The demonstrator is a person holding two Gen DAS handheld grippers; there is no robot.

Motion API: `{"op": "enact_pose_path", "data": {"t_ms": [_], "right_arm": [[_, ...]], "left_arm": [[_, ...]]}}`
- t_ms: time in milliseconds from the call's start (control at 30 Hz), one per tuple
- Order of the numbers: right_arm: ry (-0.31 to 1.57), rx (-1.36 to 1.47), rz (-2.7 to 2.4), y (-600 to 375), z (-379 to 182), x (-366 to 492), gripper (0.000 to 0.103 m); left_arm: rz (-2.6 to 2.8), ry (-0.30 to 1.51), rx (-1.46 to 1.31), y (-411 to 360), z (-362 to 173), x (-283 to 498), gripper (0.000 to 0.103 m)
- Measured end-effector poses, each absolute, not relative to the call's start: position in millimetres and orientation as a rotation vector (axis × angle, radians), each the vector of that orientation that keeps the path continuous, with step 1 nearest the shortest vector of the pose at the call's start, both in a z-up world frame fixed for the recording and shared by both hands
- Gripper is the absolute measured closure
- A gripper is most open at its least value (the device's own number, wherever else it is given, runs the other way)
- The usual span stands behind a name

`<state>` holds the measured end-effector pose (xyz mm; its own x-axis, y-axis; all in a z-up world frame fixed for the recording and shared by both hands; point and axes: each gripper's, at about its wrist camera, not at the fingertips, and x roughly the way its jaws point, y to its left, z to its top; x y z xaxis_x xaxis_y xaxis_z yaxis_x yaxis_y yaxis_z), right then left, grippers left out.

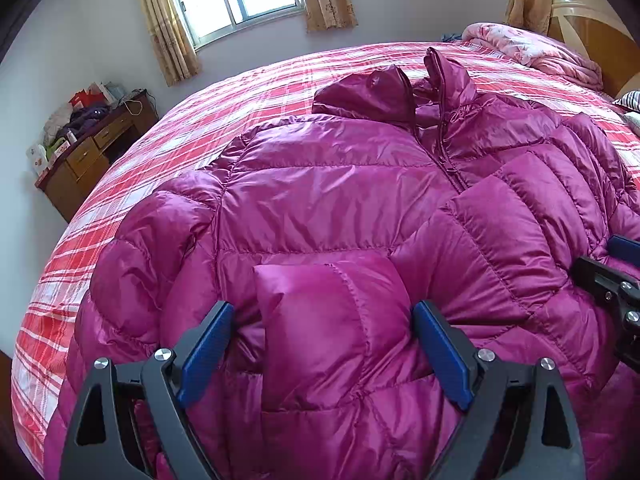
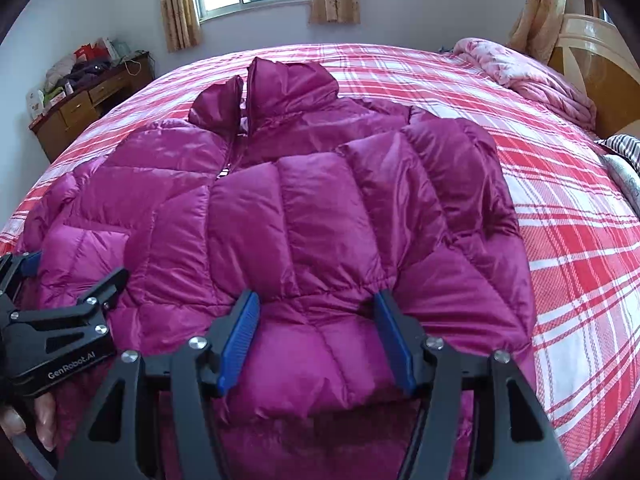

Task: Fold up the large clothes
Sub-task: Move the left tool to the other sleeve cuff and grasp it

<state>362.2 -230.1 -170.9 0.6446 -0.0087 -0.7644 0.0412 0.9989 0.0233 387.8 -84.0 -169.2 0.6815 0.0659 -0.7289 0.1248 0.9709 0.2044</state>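
Both grippers open over the jacket, nothing clamped.

I see the left gripper (image 1: 322,354) spread wide around a sleeve cuff (image 1: 320,320); the right gripper (image 2: 316,340) is partly open astride the hem. The jacket (image 2: 280,200) lies flat on the bed (image 2: 560,200).

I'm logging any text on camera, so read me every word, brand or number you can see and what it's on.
"GenRobot.AI": on the black body of the left tool, seen from the right wrist view.
Boxes and bags on the wooden desk: printing too small and blurred to read.
Purple jacket, plaid bedspread: no text visible.
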Motion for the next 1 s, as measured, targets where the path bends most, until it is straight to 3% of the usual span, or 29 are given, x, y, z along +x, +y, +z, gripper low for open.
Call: {"op": "enact_pose_path", "data": {"t_ms": [700, 1000], "right_arm": [[0.866, -0.075, -0.087, -214, -177, 360, 0.036], [0.859, -0.093, -0.096, -212, -178, 359, 0.036]], "left_arm": [[-0.064, 0.789, 0.254, -68, -146, 370, 0.011], [0.104, 0.694, 0.313, 54, -114, 304, 0.011]]}}
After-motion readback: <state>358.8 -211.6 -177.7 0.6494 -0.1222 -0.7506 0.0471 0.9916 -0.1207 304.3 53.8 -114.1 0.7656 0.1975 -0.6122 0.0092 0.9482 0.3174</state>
